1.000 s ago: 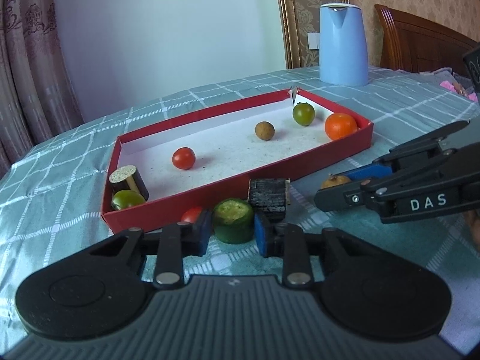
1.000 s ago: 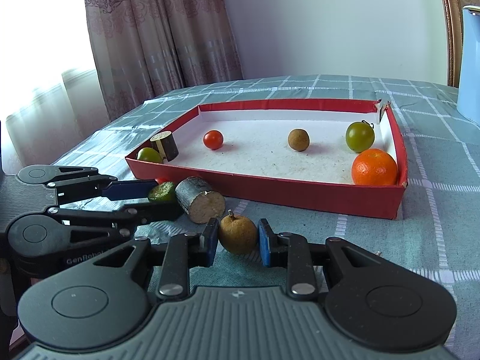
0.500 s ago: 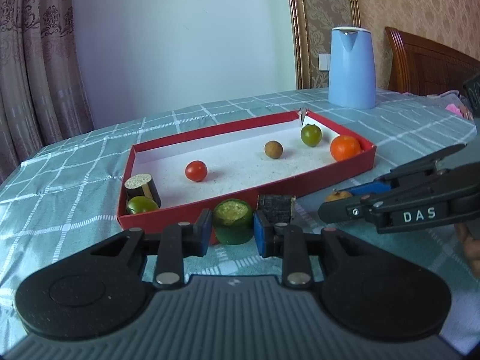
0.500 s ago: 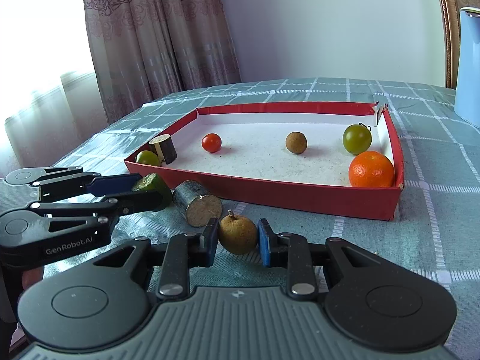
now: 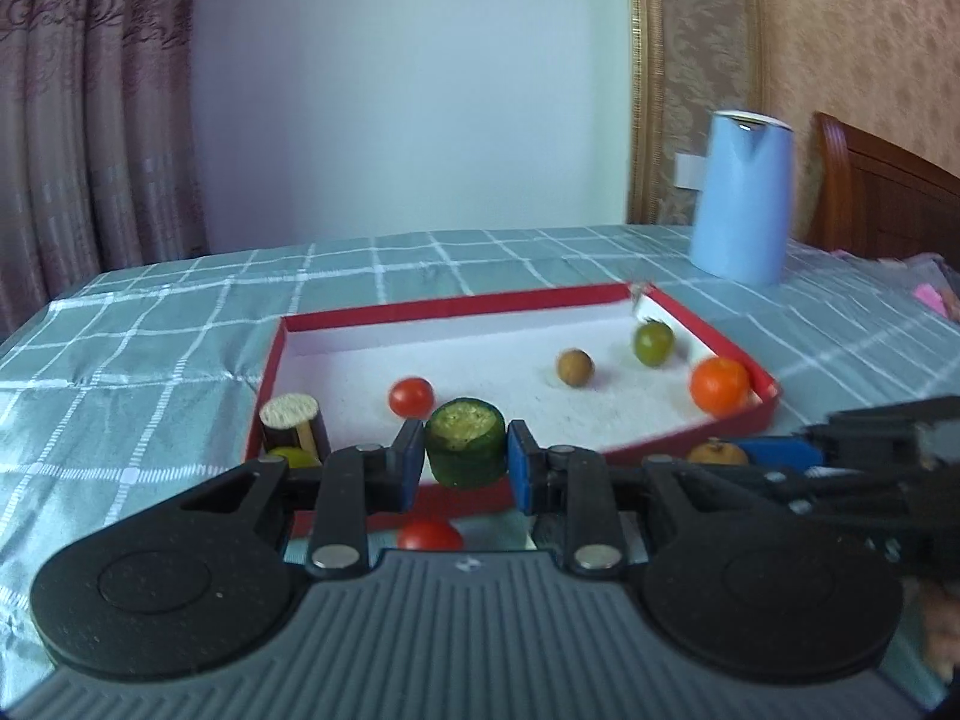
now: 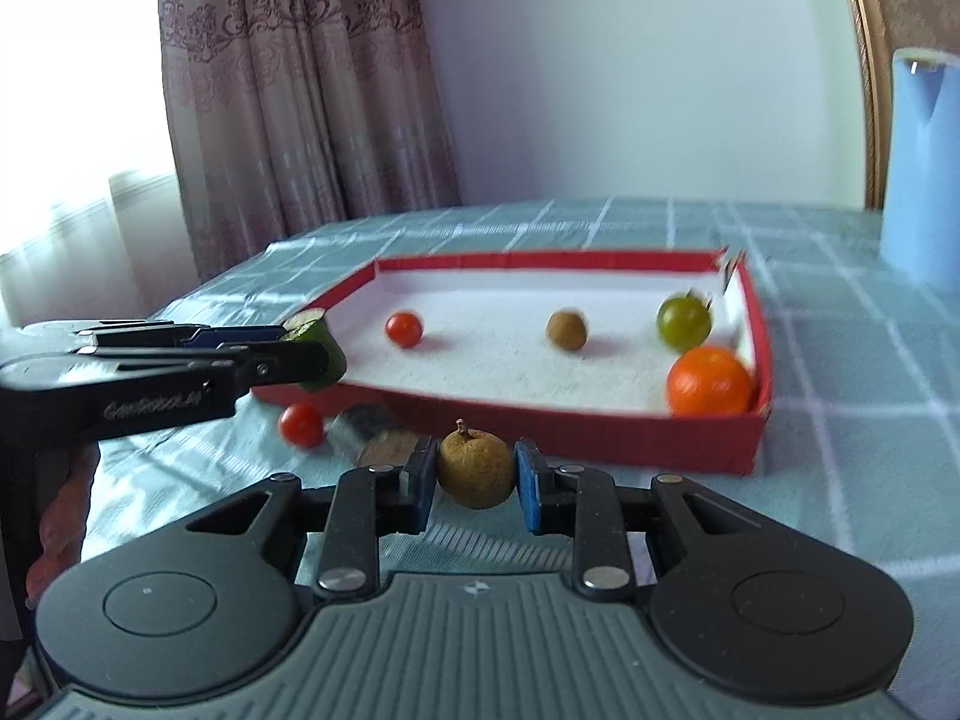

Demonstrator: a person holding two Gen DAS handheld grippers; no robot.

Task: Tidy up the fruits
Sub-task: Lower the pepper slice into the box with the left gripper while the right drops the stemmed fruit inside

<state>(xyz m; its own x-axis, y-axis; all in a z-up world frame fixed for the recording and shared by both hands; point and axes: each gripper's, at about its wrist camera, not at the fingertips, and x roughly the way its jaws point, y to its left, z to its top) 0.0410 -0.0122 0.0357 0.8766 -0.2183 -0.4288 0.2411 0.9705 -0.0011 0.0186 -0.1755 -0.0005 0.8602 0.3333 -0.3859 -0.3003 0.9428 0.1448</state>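
Note:
My left gripper (image 5: pixel 463 461) is shut on a green cucumber chunk (image 5: pixel 465 447), held up in front of the red tray (image 5: pixel 690 437). The right wrist view shows that gripper (image 6: pixel 312 351) and chunk (image 6: pixel 324 341) over the tray's near left corner. My right gripper (image 6: pixel 474 480) is shut on a small brown fruit with a stem (image 6: pixel 476 468), just short of the tray's front wall (image 6: pixel 600 438). Inside the tray lie a red tomato (image 5: pixel 411 397), a brown round fruit (image 5: pixel 575 367), a green fruit (image 5: pixel 654 343) and an orange (image 5: pixel 719 384).
A second red tomato (image 6: pixel 301 425) and a dark cut cylinder (image 6: pixel 375 443) lie on the checked cloth before the tray. A cut dark piece (image 5: pixel 294 420) and a green fruit (image 5: pixel 294 456) sit in the tray's left corner. A blue kettle (image 5: pixel 741 231) stands behind it.
The left gripper has lifted the green chunk off the cloth and up past the tray's front wall. The right gripper keeps its hold on the brown fruit and has hardly shifted.

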